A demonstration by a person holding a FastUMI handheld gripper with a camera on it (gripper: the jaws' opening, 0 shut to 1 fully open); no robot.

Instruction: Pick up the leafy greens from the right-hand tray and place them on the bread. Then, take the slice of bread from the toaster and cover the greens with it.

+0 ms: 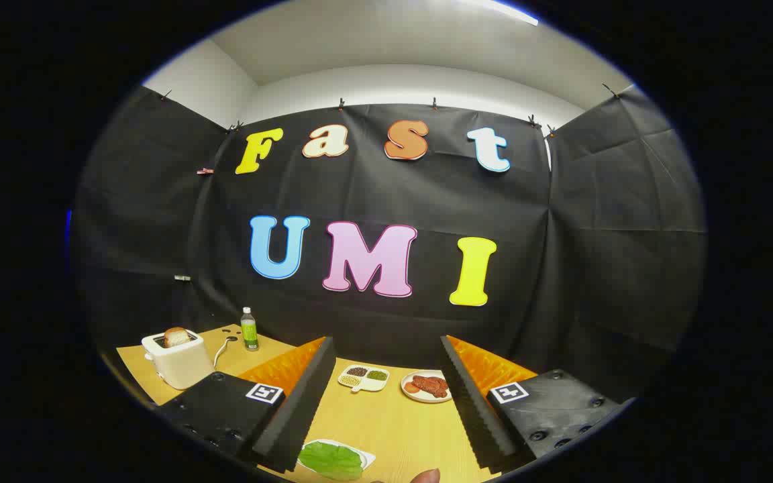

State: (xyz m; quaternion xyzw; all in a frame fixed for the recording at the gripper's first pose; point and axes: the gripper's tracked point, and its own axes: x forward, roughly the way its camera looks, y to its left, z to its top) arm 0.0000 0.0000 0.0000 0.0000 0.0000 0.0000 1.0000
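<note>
— Where was the gripper [386,402], and how did its fingers stand?

— It hung above the wooden table [393,422], looking toward the booth's black wall. The fingers were spread wide apart, with nothing between them but bare tabletop.

— And the leafy greens?

— They lay on a white tray [366,459] close beneath the gripper, nearer the left finger's tip. The leafy greens [330,460] were flat on it, untouched.

— The bread?

— One slice of bread [176,336] stood upright in the slot of a white toaster [178,362], well off to the left behind the left finger. A cord [222,349] ran from the toaster toward the wall, and a small bottle with a green label [249,329] stood just beyond it.

— What else was on the table?

— Beyond the fingers, between them, sat a white divided dish [364,379] holding small dark, pale and green portions in separate compartments. Beside it, to the right, was a round plate [420,394] with reddish-brown pieces of meat [430,385]. At the near edge something pinkish and rounded [425,476] showed; I could not tell what it was.
</note>
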